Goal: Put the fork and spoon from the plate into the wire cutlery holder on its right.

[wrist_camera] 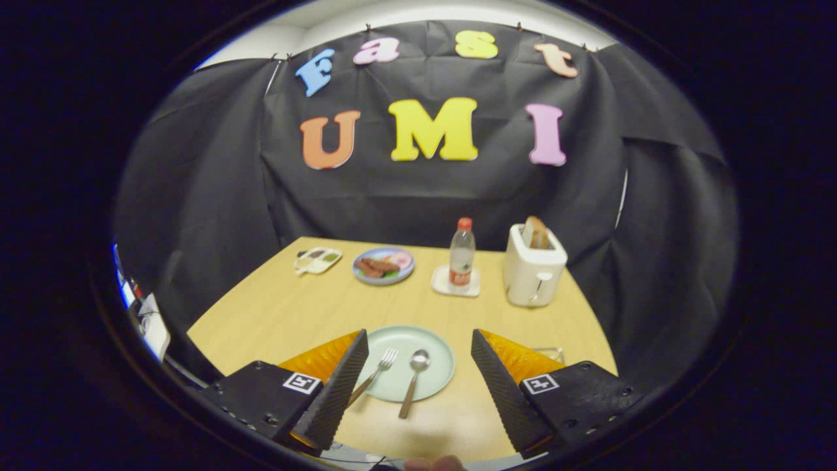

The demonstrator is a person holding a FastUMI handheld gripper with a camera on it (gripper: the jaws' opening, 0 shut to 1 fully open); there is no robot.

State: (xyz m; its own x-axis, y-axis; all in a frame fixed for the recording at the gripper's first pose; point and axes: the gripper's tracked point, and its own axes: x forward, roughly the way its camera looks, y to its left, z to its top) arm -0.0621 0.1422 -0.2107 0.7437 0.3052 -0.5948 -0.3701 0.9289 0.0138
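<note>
A pale green plate (431, 350) lies on the wooden table between and just ahead of my fingers. On it rest a fork (378, 371), on the left with its handle running under my left finger, and a spoon (412, 379) beside it, handle pointing toward me past the plate's rim. My gripper (417, 366) stands open above the table, fingers wide apart with nothing pressed between them. A bit of the wire cutlery holder (548, 353) peeks out behind my right finger (503, 386), to the right of the plate.
At the back of the table stand a white toaster (533, 271) with bread in it, a water bottle (461, 258) on a white coaster, a blue plate of food (384, 265) and a small sauce tray (318, 260). Bare tabletop (294, 307) stretches between them and the green plate.
</note>
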